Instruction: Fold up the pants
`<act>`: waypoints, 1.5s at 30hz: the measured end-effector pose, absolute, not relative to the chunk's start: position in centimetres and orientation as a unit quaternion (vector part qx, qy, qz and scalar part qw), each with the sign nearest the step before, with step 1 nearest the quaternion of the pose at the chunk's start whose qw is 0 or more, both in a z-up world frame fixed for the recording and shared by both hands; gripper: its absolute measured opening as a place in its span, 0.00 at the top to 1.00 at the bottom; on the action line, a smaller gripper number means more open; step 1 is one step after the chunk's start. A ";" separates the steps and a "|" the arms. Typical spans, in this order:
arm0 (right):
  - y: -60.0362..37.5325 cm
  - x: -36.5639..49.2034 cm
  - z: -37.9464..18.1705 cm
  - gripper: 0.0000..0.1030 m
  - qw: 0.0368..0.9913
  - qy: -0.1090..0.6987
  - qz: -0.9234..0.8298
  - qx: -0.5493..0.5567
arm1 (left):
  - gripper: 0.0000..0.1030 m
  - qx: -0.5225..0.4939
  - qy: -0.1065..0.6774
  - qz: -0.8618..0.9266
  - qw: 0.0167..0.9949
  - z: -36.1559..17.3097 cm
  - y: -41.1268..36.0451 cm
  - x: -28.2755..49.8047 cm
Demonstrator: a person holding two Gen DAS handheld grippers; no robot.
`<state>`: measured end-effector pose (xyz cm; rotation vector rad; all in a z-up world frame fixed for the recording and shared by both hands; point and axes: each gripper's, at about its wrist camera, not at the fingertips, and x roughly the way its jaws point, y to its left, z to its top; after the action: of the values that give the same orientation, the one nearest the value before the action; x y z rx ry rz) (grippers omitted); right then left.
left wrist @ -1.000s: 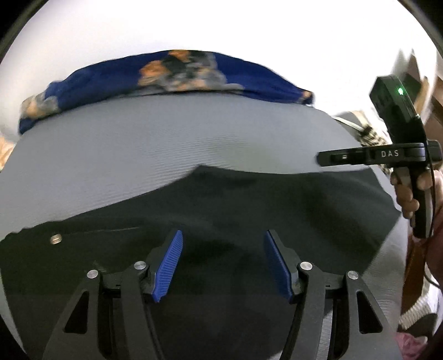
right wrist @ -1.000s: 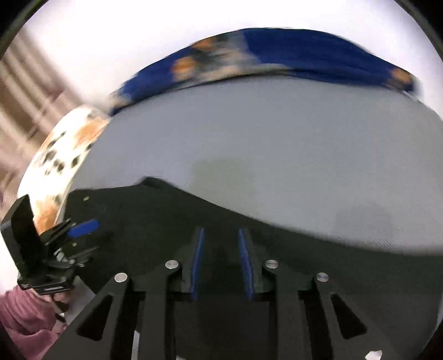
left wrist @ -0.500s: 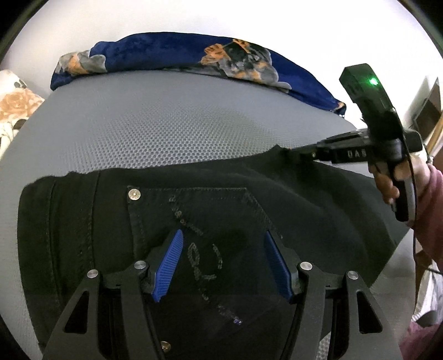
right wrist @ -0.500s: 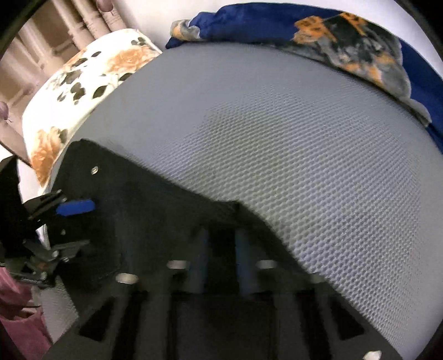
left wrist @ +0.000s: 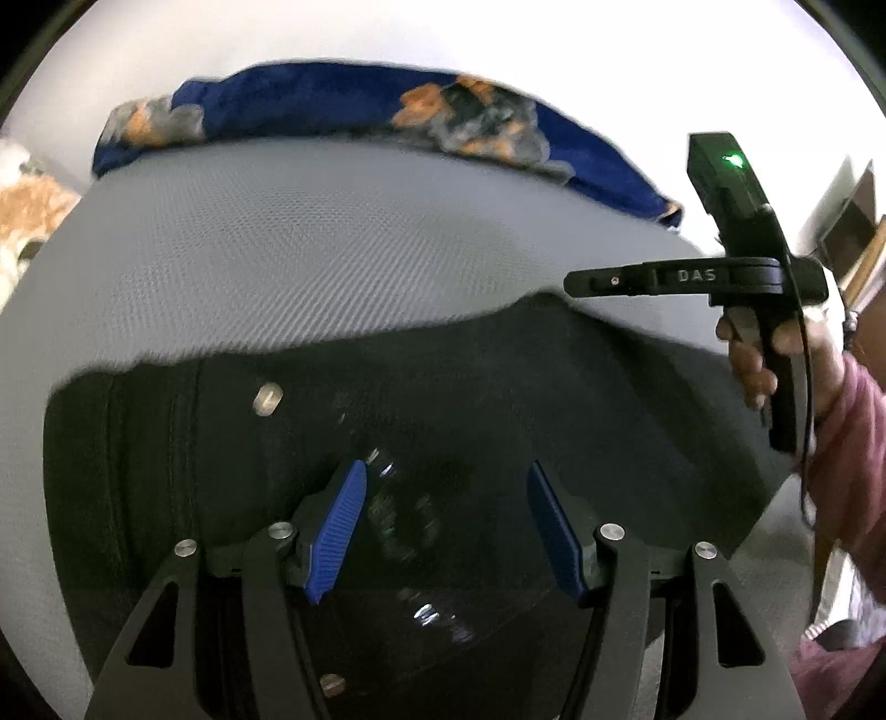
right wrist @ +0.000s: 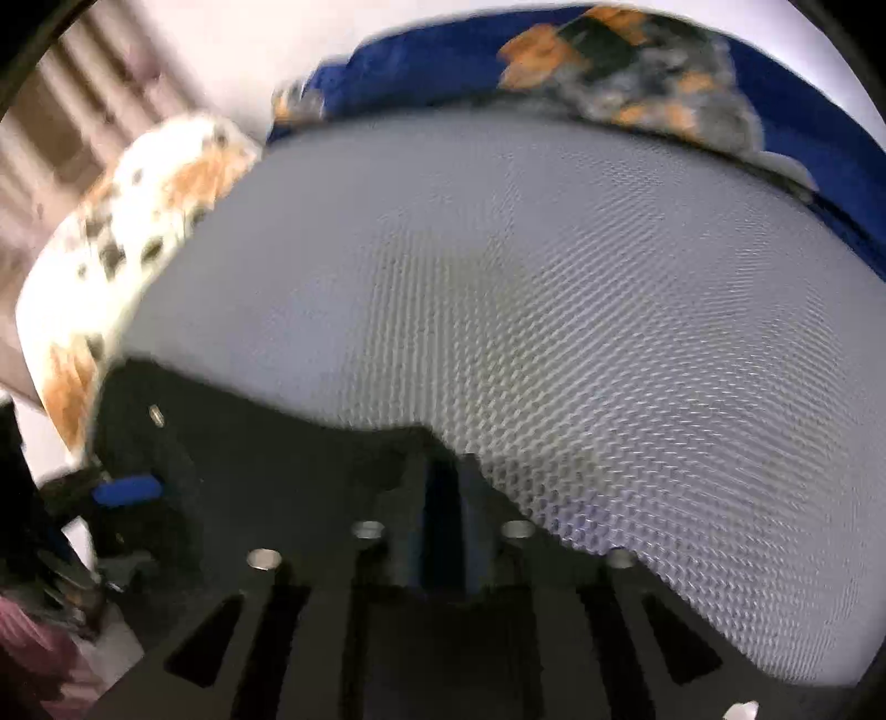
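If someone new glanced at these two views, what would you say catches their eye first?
Probably the black pants spread across the grey mesh bed, filling the lower half of the left view. Next, the left claw with its blue pads wide apart over the cloth, and the right claw at the pants' far edge on the right. A blue floral blanket lies along the far edge of the bed.

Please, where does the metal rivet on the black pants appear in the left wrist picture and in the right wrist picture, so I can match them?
Left wrist view: the metal rivet lies left of centre on the black pants, above the left gripper.
Right wrist view: the rivet sits at the far left.
Shared landmark: the blue floral blanket along the top.
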<state>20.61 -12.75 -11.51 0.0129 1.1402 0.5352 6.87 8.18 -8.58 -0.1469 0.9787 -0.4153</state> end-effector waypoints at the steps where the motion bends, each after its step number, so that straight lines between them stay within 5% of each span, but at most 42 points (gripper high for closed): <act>1: -13.6 20.3 -10.7 0.74 0.816 0.522 0.246 0.027 | 0.40 -0.073 0.458 -0.205 0.862 -8.0 7.7 7.2; 6: -18.6 17.5 -8.3 0.74 0.841 0.494 0.208 0.069 | 0.40 -0.072 0.438 -0.273 0.853 -6.2 3.1 9.6; 13: -21.4 14.1 -11.6 0.74 0.828 0.531 0.169 0.065 | 0.40 -0.035 0.469 -0.313 0.825 -8.9 -4.1 13.5; 24: -29.6 12.0 -13.1 0.82 0.850 0.513 0.105 0.064 | 0.41 -0.011 0.496 -0.294 0.817 -12.2 -3.8 14.0; 36: -48.7 6.4 -10.7 0.74 0.821 0.502 0.088 0.257 | 0.40 -0.015 0.499 -0.291 0.816 -9.6 -6.6 12.6; 45: -60.2 0.0 -12.3 0.73 0.797 0.525 0.005 0.298 | 0.40 0.020 0.514 -0.353 0.782 -9.7 -13.6 9.6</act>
<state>0.02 -60.20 -12.34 0.6397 1.1283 0.0098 9.61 -13.55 -9.69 0.0430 1.1106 -0.7618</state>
